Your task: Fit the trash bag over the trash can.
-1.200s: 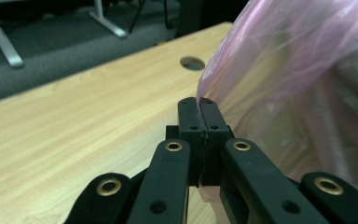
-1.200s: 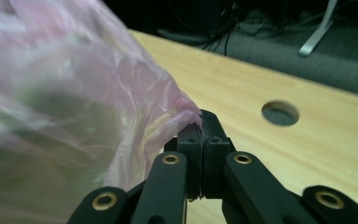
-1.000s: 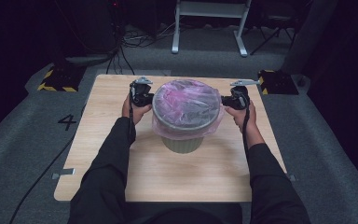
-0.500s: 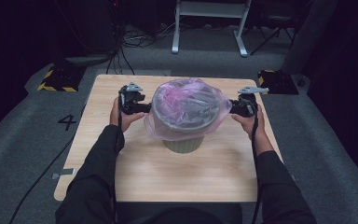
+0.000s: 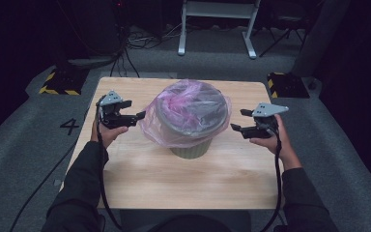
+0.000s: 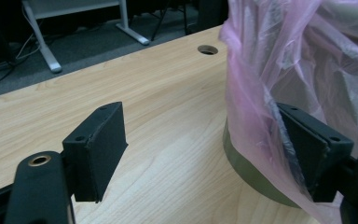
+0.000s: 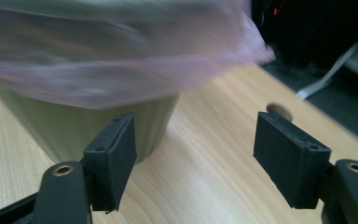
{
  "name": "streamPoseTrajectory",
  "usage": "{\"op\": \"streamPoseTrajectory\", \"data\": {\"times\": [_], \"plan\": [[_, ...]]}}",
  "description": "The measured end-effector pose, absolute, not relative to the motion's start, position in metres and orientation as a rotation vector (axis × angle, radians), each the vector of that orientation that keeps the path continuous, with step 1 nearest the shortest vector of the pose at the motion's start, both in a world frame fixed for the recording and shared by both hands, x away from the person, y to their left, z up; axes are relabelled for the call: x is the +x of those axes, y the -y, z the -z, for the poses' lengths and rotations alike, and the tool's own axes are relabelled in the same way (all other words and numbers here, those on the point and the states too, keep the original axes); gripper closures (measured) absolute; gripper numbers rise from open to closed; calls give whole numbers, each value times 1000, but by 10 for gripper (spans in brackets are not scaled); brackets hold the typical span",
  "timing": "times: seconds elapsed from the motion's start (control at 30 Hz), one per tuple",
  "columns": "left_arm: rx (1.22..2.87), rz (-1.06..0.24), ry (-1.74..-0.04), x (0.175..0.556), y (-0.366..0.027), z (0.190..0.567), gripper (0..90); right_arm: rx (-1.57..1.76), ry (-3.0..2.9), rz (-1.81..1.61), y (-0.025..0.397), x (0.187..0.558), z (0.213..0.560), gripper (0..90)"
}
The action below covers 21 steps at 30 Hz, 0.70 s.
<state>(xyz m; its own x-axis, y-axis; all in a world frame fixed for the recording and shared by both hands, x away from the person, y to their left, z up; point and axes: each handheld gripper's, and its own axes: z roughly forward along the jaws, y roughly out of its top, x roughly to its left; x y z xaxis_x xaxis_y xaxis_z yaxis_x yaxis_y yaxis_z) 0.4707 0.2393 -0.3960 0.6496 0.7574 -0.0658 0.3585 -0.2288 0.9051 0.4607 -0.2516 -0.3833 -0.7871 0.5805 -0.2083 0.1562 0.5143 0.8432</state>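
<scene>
While the bag [image 5: 188, 113] is already draping over the bin [image 5: 191, 147] rim, both grippers, left [image 5: 137, 116] at nine o'clock, right [image 5: 236, 121] at three, are hovering with jaws spread, smoothing seemingly left.

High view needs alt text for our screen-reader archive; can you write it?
A green bin lined with a pink plastic bag stands mid-way on a wooden table. A person's hands hold a left gripper at the bag's left edge and a right gripper just off its right side, both open.
</scene>
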Motion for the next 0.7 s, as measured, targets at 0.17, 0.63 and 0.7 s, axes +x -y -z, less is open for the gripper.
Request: {"op": "streamPoseTrajectory", "data": {"times": [0.17,0.63,0.7], "plan": [[1892,-538,-847,464,-220,391,203,437,-2256,-1119,233,443,379,285],[1894,-534,-791,446,-203,380,183,291,-2267,-1185,222,436,383,522],[1880,-531,-777,441,-205,378,174,266,-2270,-1172,219,435,384,581]]}}
